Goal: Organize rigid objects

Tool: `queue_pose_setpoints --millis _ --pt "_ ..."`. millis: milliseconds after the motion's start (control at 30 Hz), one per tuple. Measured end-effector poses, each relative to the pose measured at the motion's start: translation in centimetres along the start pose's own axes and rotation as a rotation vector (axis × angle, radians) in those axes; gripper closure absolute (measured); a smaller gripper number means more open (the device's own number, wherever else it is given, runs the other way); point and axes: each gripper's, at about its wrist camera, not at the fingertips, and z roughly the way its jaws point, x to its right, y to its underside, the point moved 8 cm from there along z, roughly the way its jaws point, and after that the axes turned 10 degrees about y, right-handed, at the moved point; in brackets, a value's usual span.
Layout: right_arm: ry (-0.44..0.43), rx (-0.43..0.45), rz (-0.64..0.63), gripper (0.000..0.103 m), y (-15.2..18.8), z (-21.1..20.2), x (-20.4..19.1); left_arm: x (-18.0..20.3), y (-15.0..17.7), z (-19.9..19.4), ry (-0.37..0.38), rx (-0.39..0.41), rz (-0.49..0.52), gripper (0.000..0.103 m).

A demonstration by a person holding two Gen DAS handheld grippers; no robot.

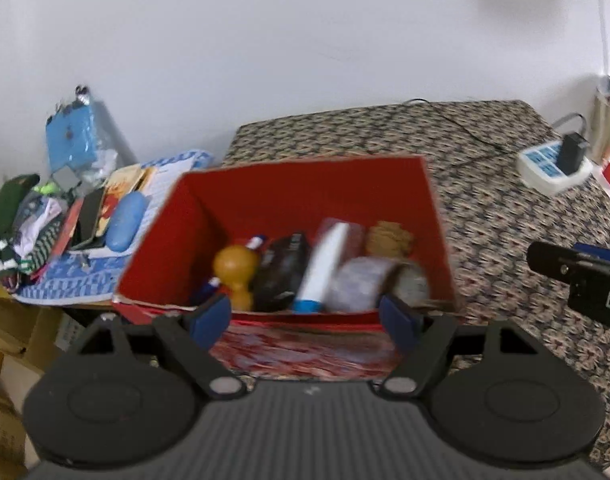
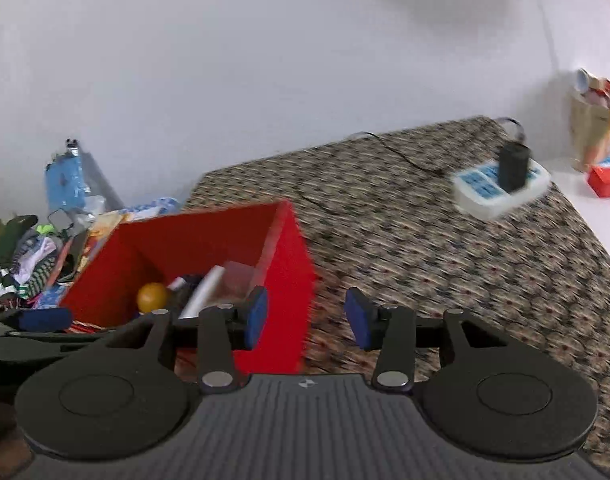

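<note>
Facing you: open red cardboard box on the patterned-cloth counter, holding a round yellow wooden gourd, black carton and white tube; your left gripper and right gripper both released, empty, beside the box

Red box on a bench covered in a brown, tan and black speckled floral pattern. Inside: yellow-ochre gourd shape, black carton, white tube with a blue end, silvery-grey roll. Blue pads on black hand-held gripper arms; white power strip with blue panels, plain white wall.
</note>
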Motion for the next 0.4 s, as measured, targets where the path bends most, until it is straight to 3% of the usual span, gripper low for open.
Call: queue_pose_setpoints --millis 200,400 --pt "0.024 0.044 -0.041 0.074 -0.5 0.9 -5.1 -5.5 -1.1 0.8 -0.014 0.026 -0.015 0.025" --pt "0.046 0.024 -0.016 0.073 -0.1 1.9 -6.6 -7.6 -2.1 1.3 0.029 0.06 0.02 0.025"
